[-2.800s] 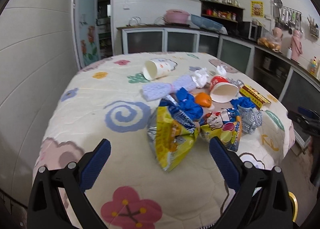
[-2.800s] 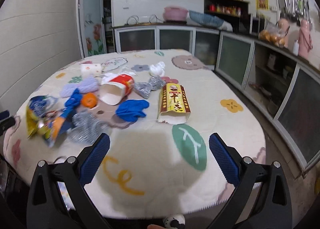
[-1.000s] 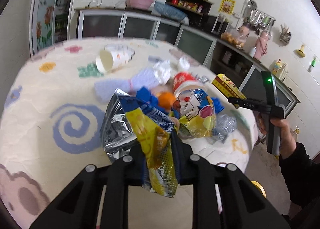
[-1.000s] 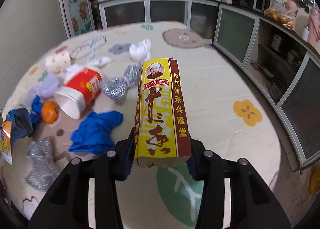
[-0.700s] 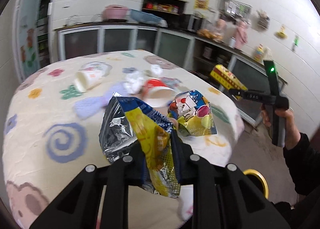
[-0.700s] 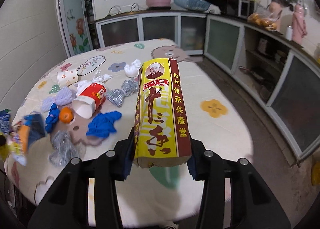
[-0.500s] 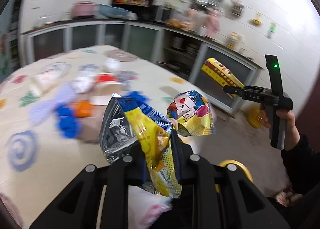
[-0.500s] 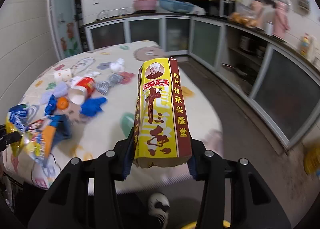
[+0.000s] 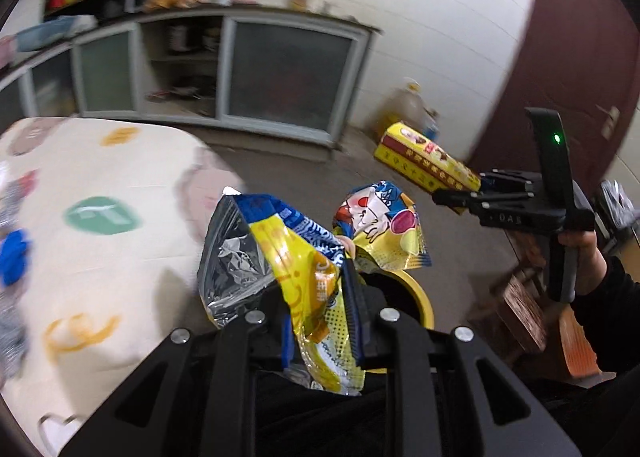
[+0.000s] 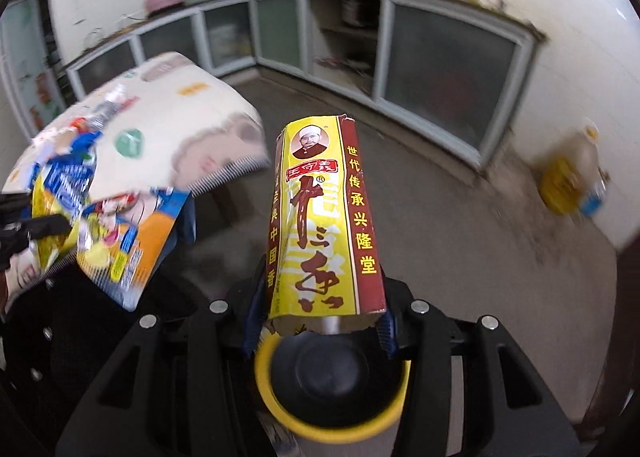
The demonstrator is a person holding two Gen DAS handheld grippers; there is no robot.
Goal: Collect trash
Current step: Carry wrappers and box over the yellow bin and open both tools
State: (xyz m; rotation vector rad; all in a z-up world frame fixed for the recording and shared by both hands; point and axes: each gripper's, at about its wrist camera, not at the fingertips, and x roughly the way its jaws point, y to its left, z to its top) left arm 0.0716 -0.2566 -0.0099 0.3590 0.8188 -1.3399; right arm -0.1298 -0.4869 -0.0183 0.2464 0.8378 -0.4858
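My left gripper (image 9: 320, 317) is shut on a crumpled yellow and blue foil snack bag (image 9: 280, 257). A second, cartoon-printed bag (image 9: 380, 229) hangs with it. Both hang off the table's edge over a yellow-rimmed bin (image 9: 420, 297) with a black inside. My right gripper (image 10: 320, 325) is shut on a long yellow and red box (image 10: 324, 217), directly above the same bin (image 10: 332, 429). In the left wrist view the box (image 9: 424, 161) and the right gripper (image 9: 456, 197) are at the right, held by a hand. In the right wrist view the snack bags (image 10: 120, 241) are at the left.
The table with its patterned cloth (image 9: 100, 177) is to the left, with a blue glove (image 9: 12, 257) and other scraps on it. Glass-door cabinets (image 9: 288, 81) line the wall. An oil bottle (image 10: 572, 173) stands on the floor near a dark red door (image 9: 580, 57).
Both grippers have swung away from the table with their loads and now hang over the yellow-rimmed bin on the floor. Both grips are unchanged.
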